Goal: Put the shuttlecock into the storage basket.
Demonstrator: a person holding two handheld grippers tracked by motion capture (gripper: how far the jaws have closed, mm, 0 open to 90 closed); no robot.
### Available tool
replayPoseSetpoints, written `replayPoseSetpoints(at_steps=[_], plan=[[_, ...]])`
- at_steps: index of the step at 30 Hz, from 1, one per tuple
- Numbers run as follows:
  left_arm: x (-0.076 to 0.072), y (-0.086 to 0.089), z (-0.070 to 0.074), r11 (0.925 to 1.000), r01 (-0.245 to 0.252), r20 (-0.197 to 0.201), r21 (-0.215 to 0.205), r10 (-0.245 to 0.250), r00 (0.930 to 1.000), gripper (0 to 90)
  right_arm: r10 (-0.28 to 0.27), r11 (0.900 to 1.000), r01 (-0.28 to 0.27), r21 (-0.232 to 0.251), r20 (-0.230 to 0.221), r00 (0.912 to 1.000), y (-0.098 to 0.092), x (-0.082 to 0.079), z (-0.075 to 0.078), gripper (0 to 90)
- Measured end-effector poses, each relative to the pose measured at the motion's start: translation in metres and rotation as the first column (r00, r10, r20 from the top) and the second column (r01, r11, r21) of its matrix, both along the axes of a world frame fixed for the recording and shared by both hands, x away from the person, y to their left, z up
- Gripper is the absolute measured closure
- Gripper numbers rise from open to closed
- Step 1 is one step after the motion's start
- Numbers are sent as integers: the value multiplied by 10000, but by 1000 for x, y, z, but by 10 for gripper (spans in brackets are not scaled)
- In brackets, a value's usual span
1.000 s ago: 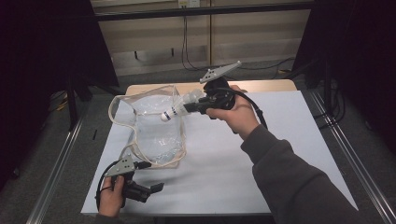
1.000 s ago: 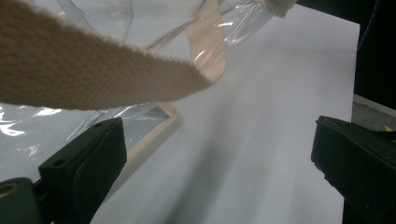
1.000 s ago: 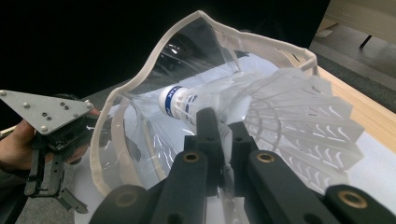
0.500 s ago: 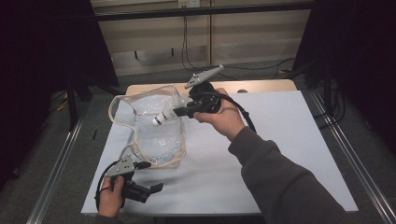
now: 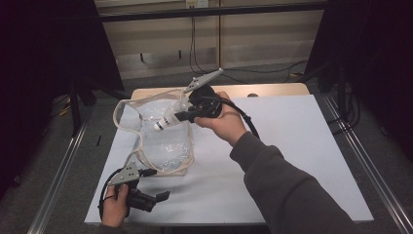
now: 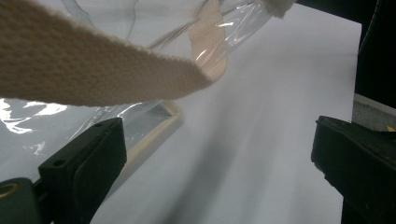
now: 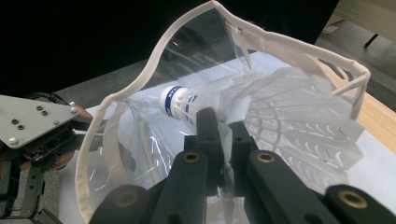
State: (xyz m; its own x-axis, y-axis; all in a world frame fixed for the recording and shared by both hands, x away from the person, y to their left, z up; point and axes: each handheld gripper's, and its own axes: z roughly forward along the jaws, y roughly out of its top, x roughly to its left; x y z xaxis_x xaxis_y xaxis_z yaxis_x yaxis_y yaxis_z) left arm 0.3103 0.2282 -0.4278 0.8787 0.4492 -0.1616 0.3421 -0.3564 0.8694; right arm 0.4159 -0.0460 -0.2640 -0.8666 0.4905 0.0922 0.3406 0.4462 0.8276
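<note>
— Shuttlecock (image 7: 261,112), where is it?
— Pinched by its feathers in my right gripper (image 5: 181,116), cork tip poking into the mouth of the clear bag (image 5: 160,141).
— And your left gripper (image 5: 157,198)?
— Jaws wide apart, nothing between them, low beside the bag's near corner on the white table (image 5: 292,156).

White table (image 5: 292,146) on grey floor (image 5: 58,161); black curtains (image 5: 44,53) both sides, beige wall (image 5: 253,34) w/ cables behind.

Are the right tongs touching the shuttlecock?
Touching. In the right gripper view the right tongs are shut on the shuttlecock, pinching its feathers at the clear bag mouth.
</note>
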Motion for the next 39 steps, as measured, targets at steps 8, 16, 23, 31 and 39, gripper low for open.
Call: replayPoseSetpoints(at_steps=[8, 16, 23, 31, 39], plan=[[0, 0, 0, 10000, 1, -24, -16, -1, 10000, 34, -12, 9999, 13, -103, 96, 10000, 3, 1, 2, 879], [-1, -1, 0, 10000, 10, -47, -48, -11, 10000, 34, 153, 9994, -150, -300, 88, 9998, 13, 0, -2, 879], [0, 0, 0, 10000, -9, -49, -51, 8, 10000, 33, 178, 9988, -172, -450, 120, 9998, 23, 1, -6, 879], [0, 0, 0, 10000, -27, -38, -79, 27, 10000, 34, 151, 9980, -149, -617, 33, 9999, 31, 5, -14, 879], [0, 1, 0, 10000, 23, -22, 0, -23, 10000, 33, 256, 9946, -244, -1014, 102, 9996, 40, 7, -21, 879]])
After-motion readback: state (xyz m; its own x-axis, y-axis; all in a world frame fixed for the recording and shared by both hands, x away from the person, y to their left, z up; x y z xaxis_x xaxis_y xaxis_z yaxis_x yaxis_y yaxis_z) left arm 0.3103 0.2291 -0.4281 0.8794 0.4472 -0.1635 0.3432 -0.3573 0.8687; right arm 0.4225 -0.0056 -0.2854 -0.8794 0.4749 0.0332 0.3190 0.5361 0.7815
